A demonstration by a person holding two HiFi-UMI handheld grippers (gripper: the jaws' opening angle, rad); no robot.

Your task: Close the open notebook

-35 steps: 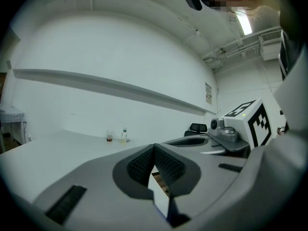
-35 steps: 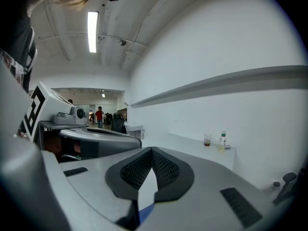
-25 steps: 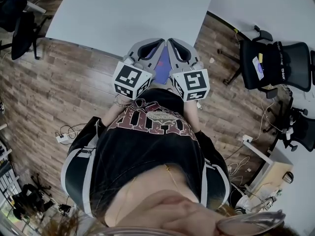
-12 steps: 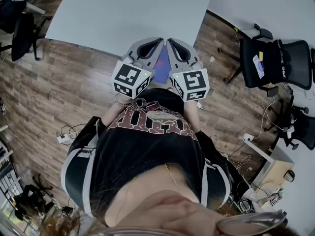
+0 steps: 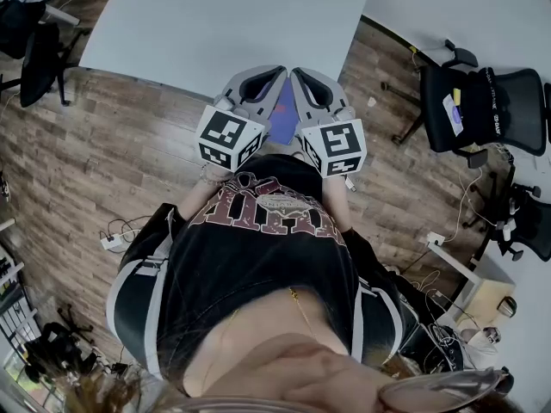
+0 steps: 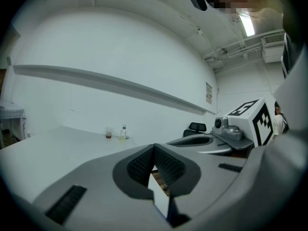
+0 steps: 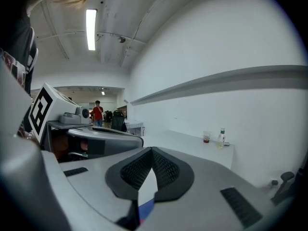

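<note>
In the head view a blue-purple notebook (image 5: 283,108) lies at the near edge of the white table (image 5: 232,24). It shows only as a strip between my two grippers, and whether it lies open I cannot tell. My left gripper (image 5: 263,80) and right gripper (image 5: 312,83) are held side by side over it, pointing toward the table. The left gripper (image 6: 154,146) is shut, its ribbed pads meeting at the tips with nothing between them. The right gripper (image 7: 152,148) is shut as well, and a blue sliver of the notebook (image 7: 147,209) shows below its jaws.
Black office chairs stand at the right (image 5: 482,110) and far left (image 5: 34,50) on the wooden floor. A power strip (image 5: 110,241) lies on the floor at the left. A cup (image 7: 206,136) and a small bottle (image 7: 221,137) stand on a far table.
</note>
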